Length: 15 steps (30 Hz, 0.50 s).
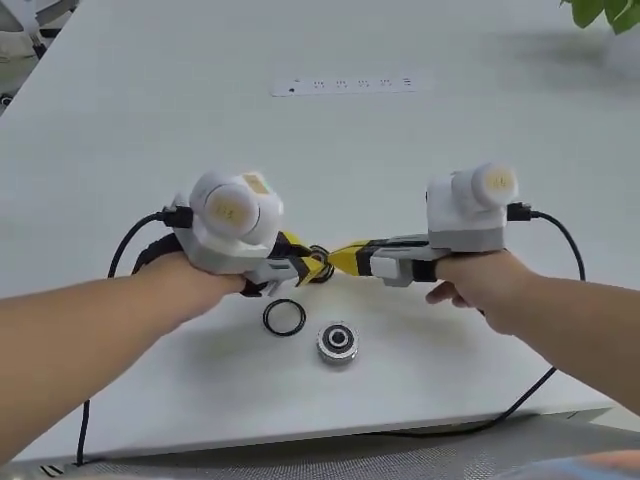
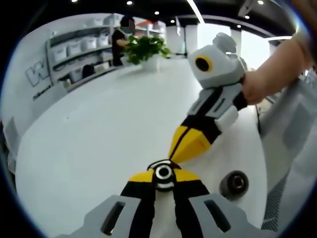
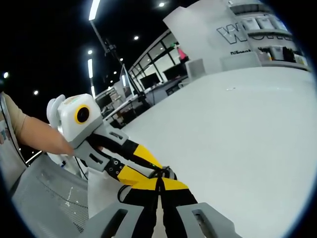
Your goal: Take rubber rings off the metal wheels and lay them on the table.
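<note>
The left gripper (image 2: 163, 178) squeezes a wheel (image 2: 163, 171) steady so the right gripper (image 3: 159, 181) (pinched on its ring (image 3: 167, 172)) can pull.

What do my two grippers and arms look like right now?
The left gripper and right gripper match: white rounded housings with a yellow disc, grey bodies, black jaws with yellow wedge tips. A black cable trails from each. Forearms are bare; a tan short sleeve shows at the upper arm.
</note>
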### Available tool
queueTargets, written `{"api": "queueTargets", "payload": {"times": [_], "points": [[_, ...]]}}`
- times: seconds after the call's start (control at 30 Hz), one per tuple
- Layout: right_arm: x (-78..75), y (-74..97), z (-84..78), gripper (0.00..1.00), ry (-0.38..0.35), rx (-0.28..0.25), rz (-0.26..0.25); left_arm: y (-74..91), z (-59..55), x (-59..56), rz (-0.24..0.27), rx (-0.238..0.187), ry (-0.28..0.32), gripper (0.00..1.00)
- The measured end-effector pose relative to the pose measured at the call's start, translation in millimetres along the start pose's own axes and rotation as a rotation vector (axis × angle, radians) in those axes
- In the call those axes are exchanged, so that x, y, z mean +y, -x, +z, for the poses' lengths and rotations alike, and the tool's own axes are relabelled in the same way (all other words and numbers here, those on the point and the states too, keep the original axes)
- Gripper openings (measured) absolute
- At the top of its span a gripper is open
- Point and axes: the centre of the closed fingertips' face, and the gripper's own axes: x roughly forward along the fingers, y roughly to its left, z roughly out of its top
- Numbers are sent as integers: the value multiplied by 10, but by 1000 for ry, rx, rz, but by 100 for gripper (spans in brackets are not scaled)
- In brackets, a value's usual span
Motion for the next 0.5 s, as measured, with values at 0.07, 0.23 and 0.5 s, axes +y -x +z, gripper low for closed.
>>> {"api": "queueTargets", "payload": {"times": [0.07, 0.23, 0.5], "points": [[16, -9, -2, 0, 5, 1, 1, 5, -2, -7, 0, 4, -3, 14], [30, -14, 3, 0, 2, 0, 3, 50, 5, -49, -16, 3, -24, 20], [49, -11, 11, 0, -2, -1, 9, 171, 70, -72, -35, -36, -22, 30]]}}
